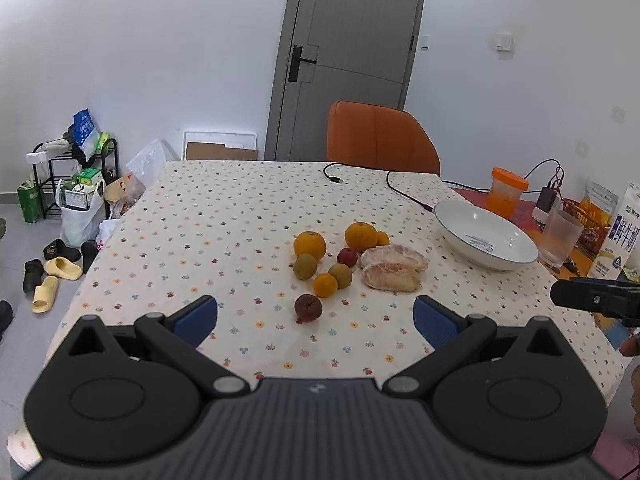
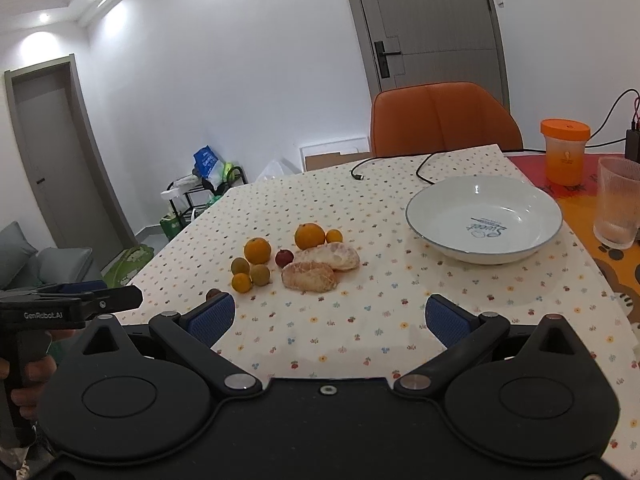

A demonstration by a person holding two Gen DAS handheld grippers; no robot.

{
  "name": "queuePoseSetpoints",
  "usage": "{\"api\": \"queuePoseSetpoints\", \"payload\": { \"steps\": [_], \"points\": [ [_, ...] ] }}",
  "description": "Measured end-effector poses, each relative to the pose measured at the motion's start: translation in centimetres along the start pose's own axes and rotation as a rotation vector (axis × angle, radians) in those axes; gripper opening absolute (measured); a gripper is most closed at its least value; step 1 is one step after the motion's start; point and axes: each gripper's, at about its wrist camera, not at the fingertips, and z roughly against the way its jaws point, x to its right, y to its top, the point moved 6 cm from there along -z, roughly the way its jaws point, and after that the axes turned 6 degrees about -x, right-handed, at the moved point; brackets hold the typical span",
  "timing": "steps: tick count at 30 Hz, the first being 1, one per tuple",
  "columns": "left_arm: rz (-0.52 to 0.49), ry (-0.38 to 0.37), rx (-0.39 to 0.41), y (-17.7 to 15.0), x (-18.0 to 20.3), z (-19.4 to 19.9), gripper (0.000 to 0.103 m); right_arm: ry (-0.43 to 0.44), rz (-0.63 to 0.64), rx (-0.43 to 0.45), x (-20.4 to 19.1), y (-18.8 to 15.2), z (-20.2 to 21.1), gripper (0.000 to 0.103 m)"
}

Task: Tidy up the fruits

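Note:
Fruit lies clustered mid-table: two large oranges [image 1: 309, 244] [image 1: 361, 235], small oranges [image 1: 325, 285], greenish-brown round fruits [image 1: 305, 266], a small red fruit [image 1: 347, 257], a dark maroon fruit [image 1: 308, 308] and two peeled pomelo pieces [image 1: 392, 277] [image 2: 308, 277]. A white bowl [image 1: 486, 240] [image 2: 520, 204] stands to their right with nothing in it. My left gripper [image 1: 316, 316] is open, hovering just short of the maroon fruit. My right gripper [image 2: 330, 318] is open too, held above the tablecloth in front of the pomelo. Each gripper holds nothing.
The table wears a dotted cloth [image 1: 224, 216]. An orange-lidded cup [image 2: 564, 152], a clear glass [image 2: 618, 204], a milk carton [image 1: 624, 236] and cables [image 1: 404, 190] sit at the right. An orange chair [image 1: 380, 140] stands behind; slippers and a rack [image 1: 76, 184] lie on the floor left.

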Motion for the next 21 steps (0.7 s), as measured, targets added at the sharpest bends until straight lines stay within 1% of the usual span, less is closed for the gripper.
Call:
{"api": "queuePoseSetpoints", "payload": {
  "steps": [3,10,15,18,21],
  "points": [
    [0.010,0.000,0.003,0.1,-0.1,-0.5,0.103,0.026,0.000,-0.003,0.1,0.0,-0.6,0.103],
    [0.026,0.008,0.024,0.0,-0.3,-2.0,0.103,0.041,-0.004,-0.022,0.5,-0.1,-2.8,0.103],
    [0.041,-0.011,0.022,-0.1,-0.2,-3.6,0.101,0.058,-0.018,-0.012,1.1,0.2,-4.3,0.103],
    [0.041,-0.009,0.023,-0.1,0.0,-4.4,0.097,0.061,-0.028,-0.015,1.2,0.4,-5.3,0.102],
    [0.038,-0.011,0.017,-0.1,0.2,-5.2,0.091,0.064,-0.021,-0.022,1.2,0.6,-6.2,0.102]
  ]
}}
